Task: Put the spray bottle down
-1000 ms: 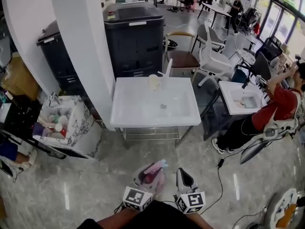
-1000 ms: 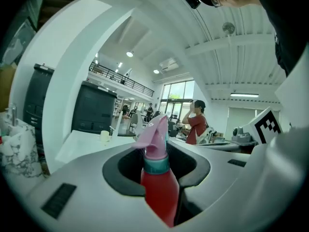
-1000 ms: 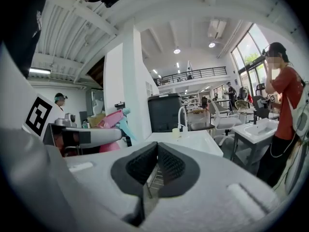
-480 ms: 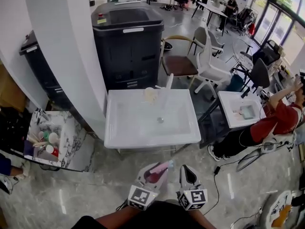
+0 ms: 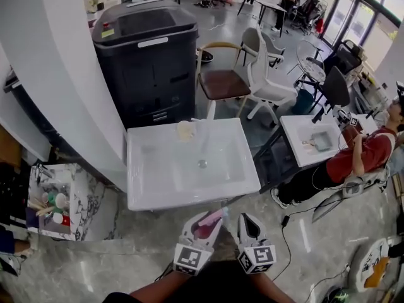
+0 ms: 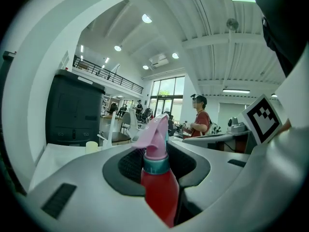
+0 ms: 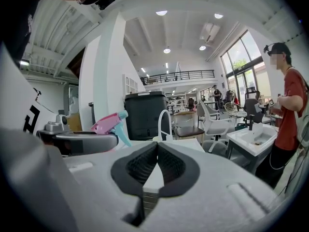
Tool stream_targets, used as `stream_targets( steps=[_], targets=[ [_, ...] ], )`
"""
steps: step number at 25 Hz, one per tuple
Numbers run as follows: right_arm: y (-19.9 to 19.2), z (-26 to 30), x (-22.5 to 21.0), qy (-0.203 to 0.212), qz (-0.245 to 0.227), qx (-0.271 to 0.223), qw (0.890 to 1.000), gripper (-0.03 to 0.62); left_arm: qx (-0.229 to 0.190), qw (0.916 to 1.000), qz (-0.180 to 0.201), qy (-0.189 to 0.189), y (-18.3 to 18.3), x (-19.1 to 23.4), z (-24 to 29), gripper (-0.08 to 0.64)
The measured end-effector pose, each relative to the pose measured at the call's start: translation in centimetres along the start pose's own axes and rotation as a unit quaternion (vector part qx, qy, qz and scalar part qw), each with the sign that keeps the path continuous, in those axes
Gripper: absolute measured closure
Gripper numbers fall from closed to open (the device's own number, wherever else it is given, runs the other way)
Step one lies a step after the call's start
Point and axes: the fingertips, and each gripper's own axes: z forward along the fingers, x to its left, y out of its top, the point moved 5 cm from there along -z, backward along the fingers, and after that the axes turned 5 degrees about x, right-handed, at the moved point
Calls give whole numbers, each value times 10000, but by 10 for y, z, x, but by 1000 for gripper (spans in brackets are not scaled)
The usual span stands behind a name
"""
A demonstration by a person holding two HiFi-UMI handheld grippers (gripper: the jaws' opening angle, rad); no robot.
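- Progress check: nothing is set down yet. The spray bottle (image 6: 158,187) sits upright between the jaws of the left claw (image 5: 204,226), which is clamped on its body, so the whole put-down step is left to do.
- The right claw (image 7: 155,151) is pinched closed with nothing in it, and it rides just to the right of the left claw.
- The white tabletop (image 5: 151,191) lies ahead of both claws, with a strip of floor (image 5: 113,257) in between. We reckon that's the landing spot, so what's left is getting over it, lowering the bottle and letting go.
- Looks-wise, the bottle has a glossy red plastic body that narrows to a teal collar. On top is a pink trigger head with a small teal nozzle, seen just left of the right claw.
- The claw pads are black and ribbed, rubbery by the look of them, set in smooth pale grey shells.
- The tabletop is smooth, shiny and squarish with rounded corners and a shallow basin. The floor is polished grey stone.
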Motion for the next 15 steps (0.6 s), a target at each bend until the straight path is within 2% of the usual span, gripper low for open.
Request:
stream_targets(
  steps=[6,10,13,15],
  targets=[
    [9,48,-42,11,100,72,9999,594,53,9999,115,3,10,19,70,414],
    [24,96,-83,106,179,49,9998,594,150,9988,469,10,27,37,125,414],
    [47,136,-121,161,138,-18,9998,594,-15,9999,152,60,51,50,166,414],
    [62,163,-145,194,81,-73,9998,594,-20,9998,172,38,57,61,194,414]
  ],
)
